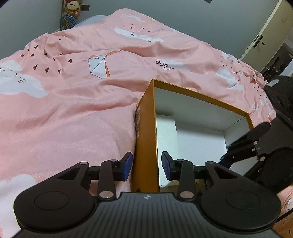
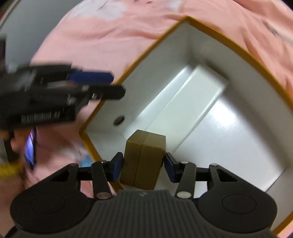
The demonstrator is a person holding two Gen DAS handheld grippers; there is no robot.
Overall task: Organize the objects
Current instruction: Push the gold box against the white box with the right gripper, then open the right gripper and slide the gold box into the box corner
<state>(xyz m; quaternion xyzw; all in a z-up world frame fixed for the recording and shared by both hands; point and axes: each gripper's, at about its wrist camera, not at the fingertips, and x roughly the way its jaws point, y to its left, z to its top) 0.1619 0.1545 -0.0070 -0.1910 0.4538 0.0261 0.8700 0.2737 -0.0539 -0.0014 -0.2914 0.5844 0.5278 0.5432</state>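
Observation:
An open orange box (image 1: 144,117) with a white inside lies on the pink duvet. My left gripper (image 1: 146,164) is open and straddles the box's near left wall, one blue pad outside and one inside, with slim gaps on both sides. In the blurred right wrist view it (image 2: 117,85) reaches over that wall from the left. My right gripper (image 2: 143,164) is shut on a small brown box (image 2: 144,157), held upright over the near corner inside the orange box (image 2: 236,47). A flat white box (image 2: 192,102) lies on the orange box's floor. The right gripper's black fingers (image 1: 256,131) show over the right wall.
The pink duvet (image 1: 73,109) with cloud prints surrounds the box on the bed. A plush toy (image 1: 72,7) sits at the far left wall. A door with a handle (image 1: 258,41) stands far right, and a dark object (image 1: 282,97) is beside the bed.

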